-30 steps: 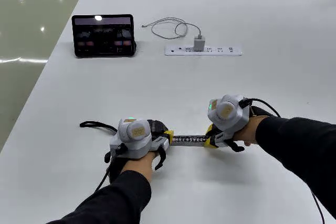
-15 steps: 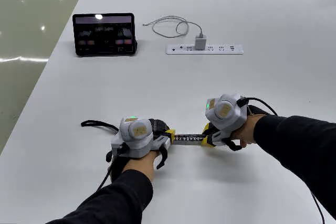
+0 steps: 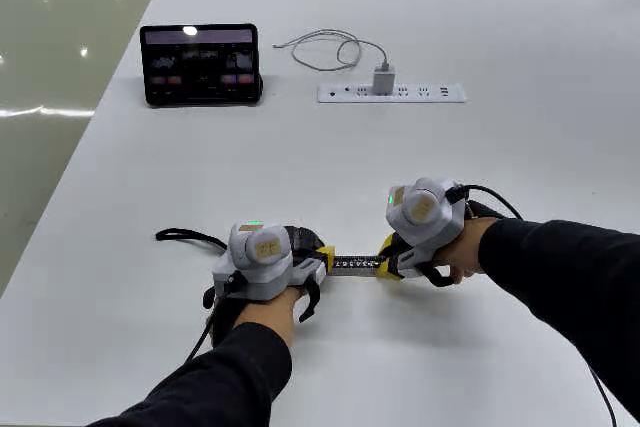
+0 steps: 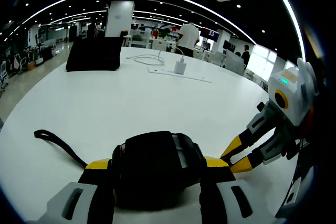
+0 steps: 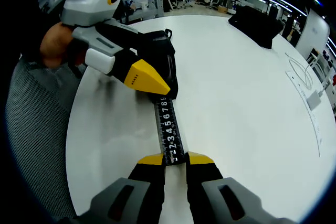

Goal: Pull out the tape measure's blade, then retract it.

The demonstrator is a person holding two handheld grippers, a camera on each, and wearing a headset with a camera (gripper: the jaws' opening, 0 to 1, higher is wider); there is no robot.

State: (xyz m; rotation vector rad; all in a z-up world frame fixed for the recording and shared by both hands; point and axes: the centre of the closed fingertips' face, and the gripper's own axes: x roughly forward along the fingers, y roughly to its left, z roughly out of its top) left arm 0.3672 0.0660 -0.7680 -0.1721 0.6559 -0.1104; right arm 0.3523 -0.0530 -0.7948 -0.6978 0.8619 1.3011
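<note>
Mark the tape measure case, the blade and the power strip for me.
tape measure case (image 4: 157, 166), left gripper view, black face between the jaws.
blade (image 5: 168, 124), right gripper view, numbered middle stretch.
power strip (image 3: 430, 93), head view, bare right half.

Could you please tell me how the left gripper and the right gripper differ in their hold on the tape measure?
The left gripper is shut on the black case, while the right gripper is shut on the free end of the blade. The left gripper's fingers stand wide apart around the case; the right gripper's fingers sit close together on the thin blade. Both have yellow fingertips and sit low over the white table.
</note>
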